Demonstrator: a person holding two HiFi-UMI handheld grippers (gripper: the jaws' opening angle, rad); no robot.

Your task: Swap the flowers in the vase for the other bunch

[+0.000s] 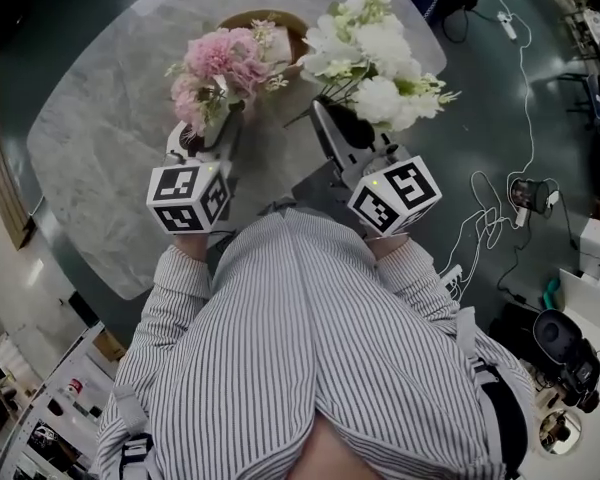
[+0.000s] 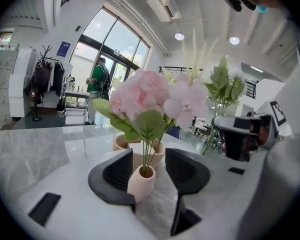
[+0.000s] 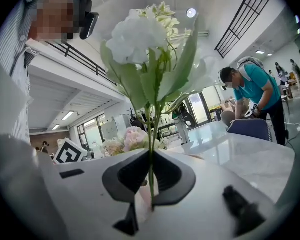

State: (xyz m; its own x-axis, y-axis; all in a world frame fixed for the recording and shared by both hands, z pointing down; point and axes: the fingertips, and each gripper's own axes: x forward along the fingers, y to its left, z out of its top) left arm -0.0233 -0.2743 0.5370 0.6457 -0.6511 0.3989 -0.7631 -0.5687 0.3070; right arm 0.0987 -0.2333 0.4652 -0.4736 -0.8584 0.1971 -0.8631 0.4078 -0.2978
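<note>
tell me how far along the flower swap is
Done, it seems: pink flowers stand in the vase, between the open left fingers. In hand: the right fingers are shut on the stems of the white bunch. Left: set that bunch down.

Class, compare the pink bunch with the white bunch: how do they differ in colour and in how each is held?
Colour: the pink bunch has pink blooms, the white bunch white. Support: the pink bunch stands in a small vase; the white bunch's stems are pinched in the right gripper. The left gripper is open around the pink bunch's vase. Both have green leaves.
</note>
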